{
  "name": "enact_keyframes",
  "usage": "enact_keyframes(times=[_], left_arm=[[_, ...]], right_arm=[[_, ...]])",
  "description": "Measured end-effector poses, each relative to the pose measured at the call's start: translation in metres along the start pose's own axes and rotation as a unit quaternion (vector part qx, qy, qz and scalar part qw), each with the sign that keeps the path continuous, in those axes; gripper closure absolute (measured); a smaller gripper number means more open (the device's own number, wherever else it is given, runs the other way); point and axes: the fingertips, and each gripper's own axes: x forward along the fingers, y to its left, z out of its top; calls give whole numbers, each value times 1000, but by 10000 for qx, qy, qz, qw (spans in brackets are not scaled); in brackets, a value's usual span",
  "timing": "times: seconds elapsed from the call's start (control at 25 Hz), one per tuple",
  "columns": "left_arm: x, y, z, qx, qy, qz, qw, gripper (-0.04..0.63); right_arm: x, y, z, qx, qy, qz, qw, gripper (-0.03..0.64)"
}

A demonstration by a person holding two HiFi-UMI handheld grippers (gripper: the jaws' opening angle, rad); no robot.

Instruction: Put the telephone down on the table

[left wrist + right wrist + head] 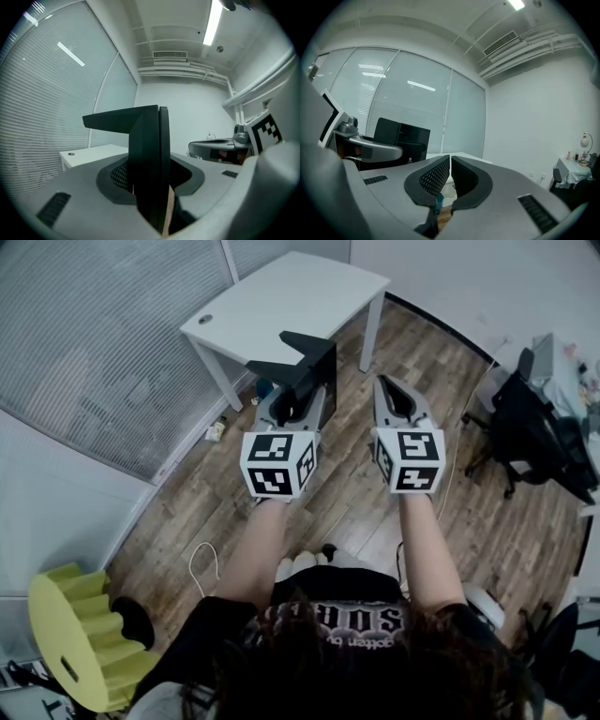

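1. The person stands on a wooden floor and holds both grippers out level, side by side, towards a white desk.
2. The left gripper has its fingers partly spread and pinching a black telephone. In the left gripper view the dark body fills the gap between the ribbed pads.
3. The telephone is an angular black piece that stands on edge in the grip, with a flat wing jutting to the left at its top. It is up in the air near the front edge of the desk and does not rest on it.
4. The right gripper has its fingers pressed together with nothing between them. It is just beside the left one and apart from the telephone.
5. The desk top is bare apart from a small round cable port near one corner.
6. A yellow stool stands at the lower left, and a black office chair at the right.
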Motion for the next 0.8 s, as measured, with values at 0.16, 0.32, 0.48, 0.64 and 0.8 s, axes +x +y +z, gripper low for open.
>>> enact_keyframes(times=[0.16, 0.32, 0.48, 0.64, 0.8], left_arm=[[12, -2, 1, -73, 26, -83, 9999, 428], [22, -2, 1, -130, 56, -97, 9999, 428], [28, 0, 2, -154, 64, -110, 9998, 428], [34, 4, 3, -155, 64, -125, 9998, 428], [41, 11, 6, -172, 64, -118, 9998, 428]], right_arm=[[8, -12, -1, -8, -6, 82, 10000, 586], [15, -21, -1, -39, 2, 154, 9999, 586], [24, -21, -1, -87, 7, 304, 9995, 586], [34, -19, 1, -114, -15, 399, 9991, 586], [45, -19, 1, -120, -18, 446, 9989, 586]])
